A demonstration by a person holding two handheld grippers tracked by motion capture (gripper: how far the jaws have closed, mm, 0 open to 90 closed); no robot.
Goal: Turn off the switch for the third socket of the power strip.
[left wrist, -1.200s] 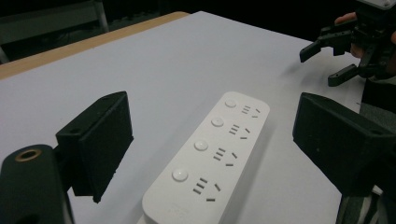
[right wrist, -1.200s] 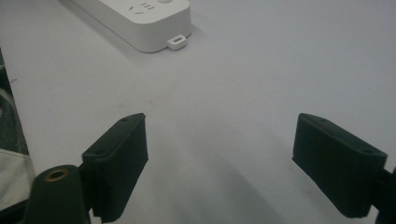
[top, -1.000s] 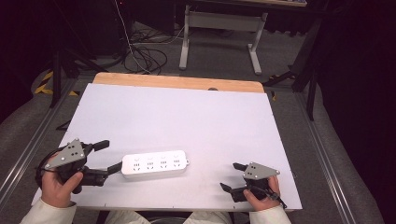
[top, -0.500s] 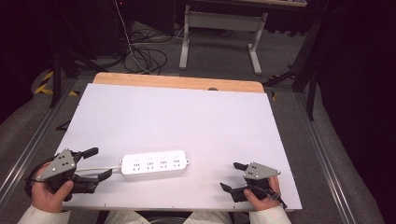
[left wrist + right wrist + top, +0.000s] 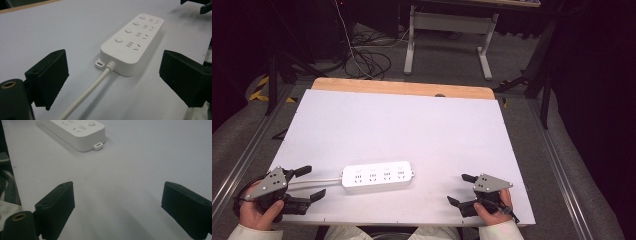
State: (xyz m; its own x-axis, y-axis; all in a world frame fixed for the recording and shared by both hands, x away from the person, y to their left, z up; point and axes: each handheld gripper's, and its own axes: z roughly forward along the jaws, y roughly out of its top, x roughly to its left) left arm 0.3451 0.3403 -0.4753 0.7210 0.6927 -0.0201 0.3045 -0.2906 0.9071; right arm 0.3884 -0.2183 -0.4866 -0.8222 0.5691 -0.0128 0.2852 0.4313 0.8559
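left hand-held gripper point(image 5: 314, 182) drew back from power strip point(image 5: 378, 175) | jaws wide, cord point(image 5: 323, 178) between | right hand-held gripper point(image 5: 458, 189) wide, apart

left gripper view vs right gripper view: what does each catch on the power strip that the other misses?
Left gripper view alone: the power strip's white cord leaving its near end between the open jaws, four round buttons with socket slots, and the right gripper at top right. Right gripper view alone: the cordless end, one button, and striped fabric at the left edge. Shared: the strip on the white table, a small mounting tab, and open black jaws holding nothing.
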